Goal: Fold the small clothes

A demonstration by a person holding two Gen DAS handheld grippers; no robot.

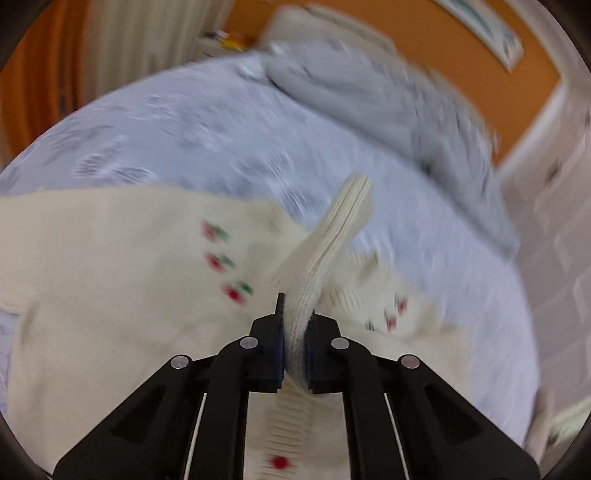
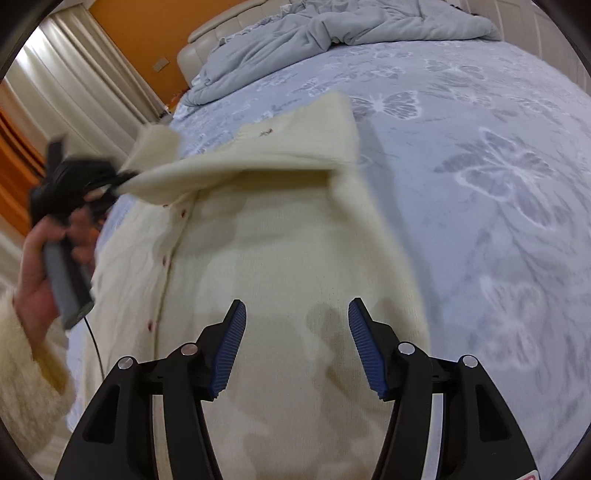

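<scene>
A cream knitted cardigan point(image 2: 288, 266) lies spread on a bed covered by a pale blue sheet point(image 2: 480, 184) printed with butterflies.

Starting at the left of the right wrist view, a person's hand point(image 2: 40, 280) in a fluffy cream sleeve point(image 2: 26, 373) holds the grey handle of the left gripper point(image 2: 110, 181), just beside the cardigan's left edge. That gripper is clamped on the ribbed cuff point(image 1: 321, 266) of a cardigan sleeve, and the sleeve stretches from it across the upper part of the cardigan, lifted off the body of the garment. In the left wrist view the cuff is pinched between the two pads and sticks out beyond them, tilted to the right, above the cardigan's front with its small red and green embroidered motifs point(image 1: 221, 254).

Along the left half of the cardigan runs a row of small red buttons point(image 2: 149, 325).

Further right, the right gripper point(image 2: 295, 314) hovers over the lower middle of the cardigan, jaws apart with nothing between them, their shadows falling on the knit.

Beyond the cardigan, at the far end of the bed, a crumpled grey duvet point(image 2: 332, 29) lies against a padded headboard point(image 2: 207, 37). Much of the left wrist view is blurred.
</scene>
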